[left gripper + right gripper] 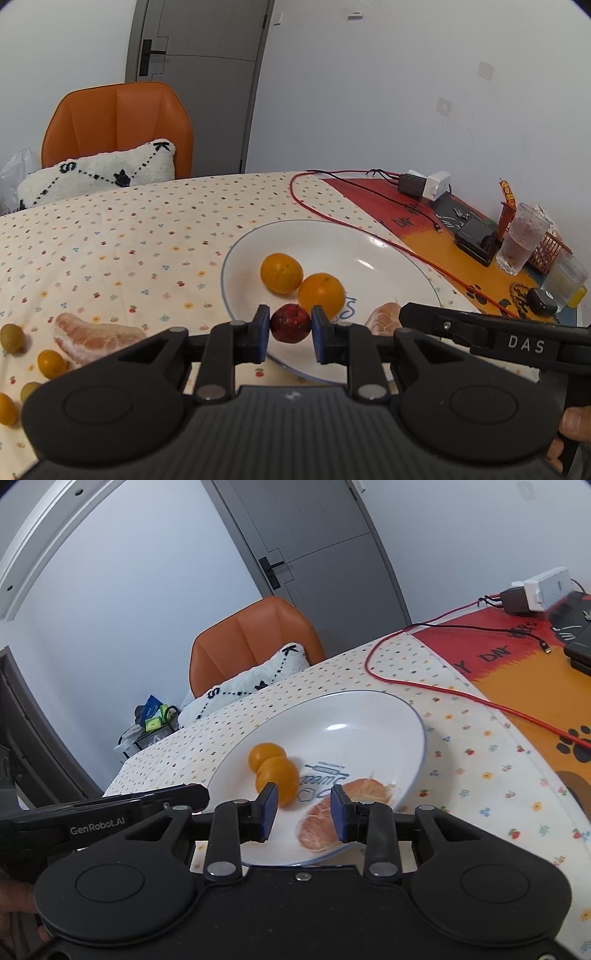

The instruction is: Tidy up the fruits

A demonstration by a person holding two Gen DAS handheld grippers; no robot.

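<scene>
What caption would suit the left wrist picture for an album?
Left gripper carries a small dark red fruit over the white plate, where two oranges already sit.

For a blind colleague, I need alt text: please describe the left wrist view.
The left gripper is shut on a small dark red fruit at the near rim of a white plate holding two oranges. The plate sits on a flower-print tablecloth, with a peeled pomelo segment and small yellow fruits at the left.
</scene>
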